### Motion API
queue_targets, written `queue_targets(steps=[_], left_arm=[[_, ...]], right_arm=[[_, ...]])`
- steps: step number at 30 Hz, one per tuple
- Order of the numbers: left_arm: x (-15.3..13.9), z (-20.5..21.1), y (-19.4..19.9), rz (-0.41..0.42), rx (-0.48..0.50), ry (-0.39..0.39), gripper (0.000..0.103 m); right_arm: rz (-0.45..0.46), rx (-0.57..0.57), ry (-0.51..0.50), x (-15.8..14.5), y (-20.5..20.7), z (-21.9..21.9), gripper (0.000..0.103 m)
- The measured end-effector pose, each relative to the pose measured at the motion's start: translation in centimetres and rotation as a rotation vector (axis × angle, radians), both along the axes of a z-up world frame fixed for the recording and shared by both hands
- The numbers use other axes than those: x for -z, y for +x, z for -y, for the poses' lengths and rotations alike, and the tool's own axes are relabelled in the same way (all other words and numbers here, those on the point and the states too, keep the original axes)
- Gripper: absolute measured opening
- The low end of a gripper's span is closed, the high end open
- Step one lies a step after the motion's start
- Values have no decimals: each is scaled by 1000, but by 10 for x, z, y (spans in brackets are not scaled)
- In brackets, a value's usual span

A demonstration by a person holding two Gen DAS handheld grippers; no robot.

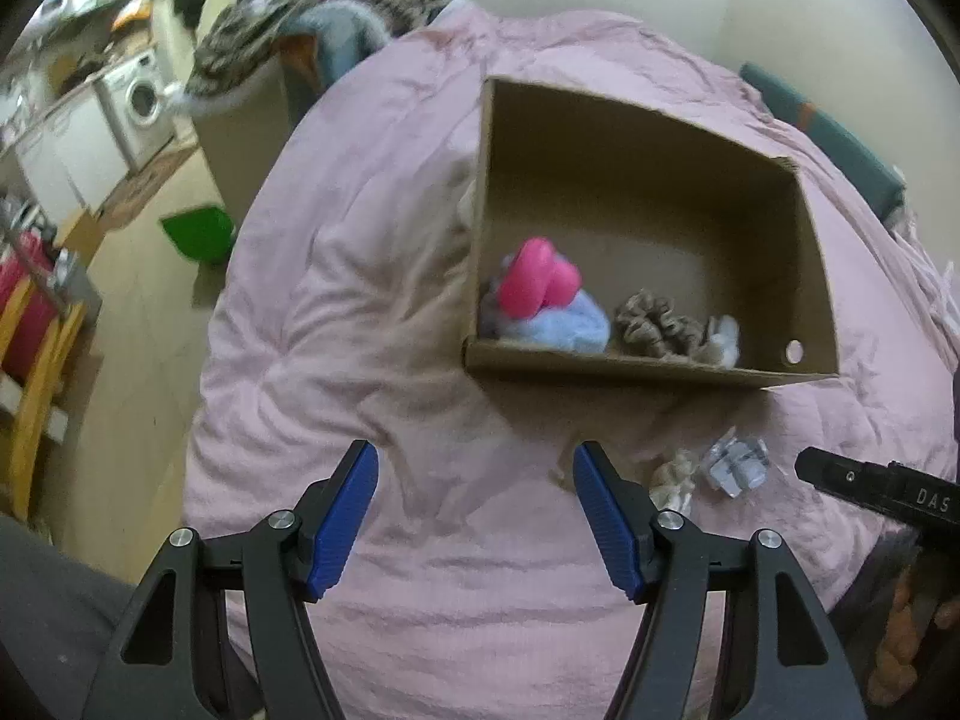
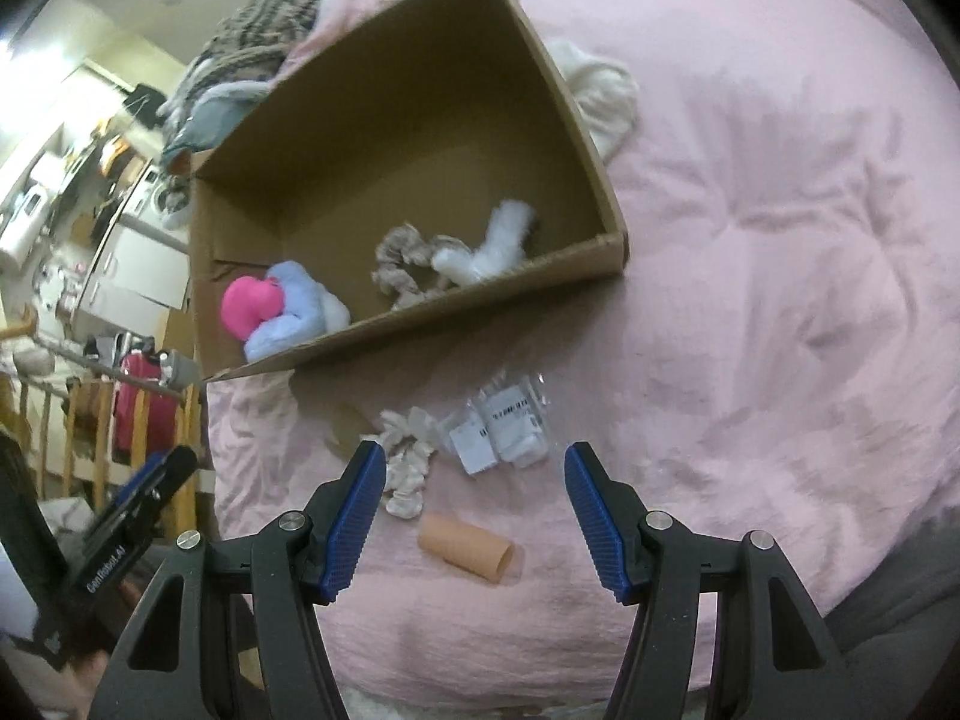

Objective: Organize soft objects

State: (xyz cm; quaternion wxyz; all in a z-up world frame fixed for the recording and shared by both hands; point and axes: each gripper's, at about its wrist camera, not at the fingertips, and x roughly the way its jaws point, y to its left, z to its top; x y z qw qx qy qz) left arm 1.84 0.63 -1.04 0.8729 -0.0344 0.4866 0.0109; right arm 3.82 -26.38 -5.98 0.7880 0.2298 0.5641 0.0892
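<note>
A cardboard box [image 1: 810, 252] [image 2: 564, 96] lies on a pink bed cover. Inside it are a pink plush piece [image 1: 537, 282] [image 2: 249, 303] on a light blue soft toy [image 1: 564, 327] [image 2: 300, 312], a brown scrunchie [image 1: 654, 321] [image 2: 399, 264] and a white fluffy item [image 1: 723, 336] [image 2: 492, 246]. In front of the box lie a cream scrunchie [image 1: 675, 480] [image 2: 408, 456], a clear packet with white contents [image 1: 735, 462] [image 2: 510, 426] and a peach tube [image 2: 471, 546]. My left gripper [image 1: 474, 516] is open over bare cover. My right gripper [image 2: 474, 516] is open above the tube, empty.
A white furry item [image 2: 600, 84] lies behind the box. A striped blanket [image 1: 318, 18] is heaped at the bed's far end. Left of the bed are a green bin [image 1: 198, 234], a wooden chair [image 1: 36, 372] and a washing machine [image 1: 141, 102]. The bed cover [image 2: 780, 276] spreads right.
</note>
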Motion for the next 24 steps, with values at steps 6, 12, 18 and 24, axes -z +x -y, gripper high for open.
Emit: queue_targets(steps=[6, 12, 18, 24], left_arm=[[9, -1, 7, -45, -26, -27, 65], [9, 2, 9, -49, -16, -35, 65], [10, 2, 12, -60, -18, -37, 65], [13, -6, 13, -70, -39, -55, 65]], right_arm=[[-90, -51, 11, 22, 5, -15, 66], [-209, -147, 5, 50, 3, -42, 66], [-220, -221, -78, 57, 4, -61, 44], [-209, -284, -140, 56, -4, -69, 13]])
